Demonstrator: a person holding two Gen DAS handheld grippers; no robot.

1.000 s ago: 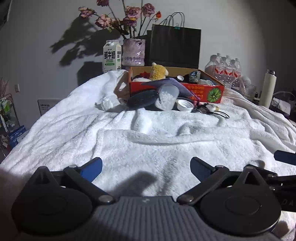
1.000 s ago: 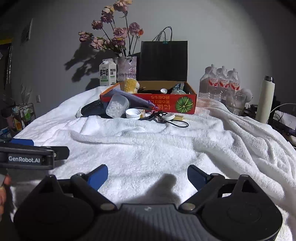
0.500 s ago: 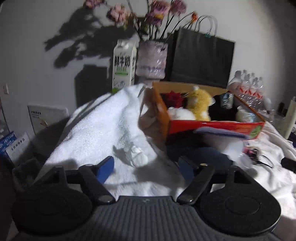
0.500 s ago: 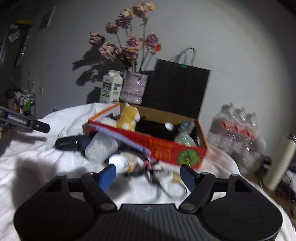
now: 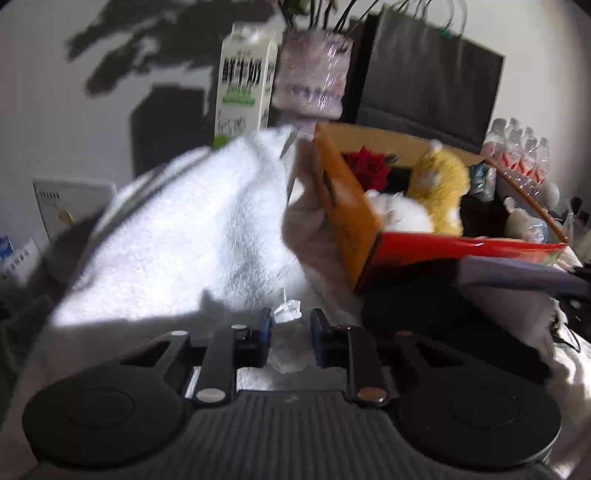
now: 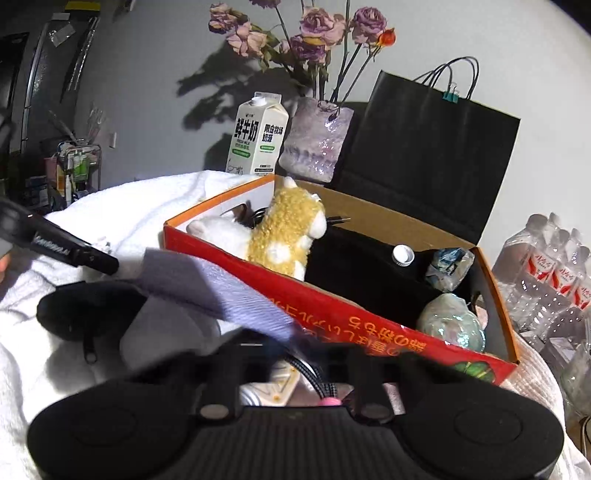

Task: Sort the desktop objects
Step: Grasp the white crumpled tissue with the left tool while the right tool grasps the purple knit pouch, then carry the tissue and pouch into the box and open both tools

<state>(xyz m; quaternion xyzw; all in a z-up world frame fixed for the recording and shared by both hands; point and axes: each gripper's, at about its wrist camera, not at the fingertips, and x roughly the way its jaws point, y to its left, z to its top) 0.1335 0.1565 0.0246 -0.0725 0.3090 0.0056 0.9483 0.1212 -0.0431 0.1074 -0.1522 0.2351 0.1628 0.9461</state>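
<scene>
A grey wall with flower shadows is backing a counter that is lying under a white fluffy towel. At the far edge a milk carton, a purplish vase of faded roses and a black paper bag are standing in a row, with shrink-wrapped water bottles sitting at three o'clock. In front of them a red and orange cardboard box is sitting open, holding a yellow plush toy, a white plush toy, a red flower, a white-capped dark bottle and crumpled wrappers. A lavender cloth is leaning on the box's front wall, above a black zip pouch at nine o'clock of the right wrist view. The left gripper is sitting low at six o'clock of its own view; its blue fingers are closing, narrow, around a small crumpled clear wrapper lying on the towel just left of the box, though blur is hiding whether the pads are pressing on it. The right gripper is reaching down in front of the box's near wall; its fingers are blurred and dark, drawn fully together, and a braided cable with a pink end is running between them, beside a white item too obscured to name.
</scene>
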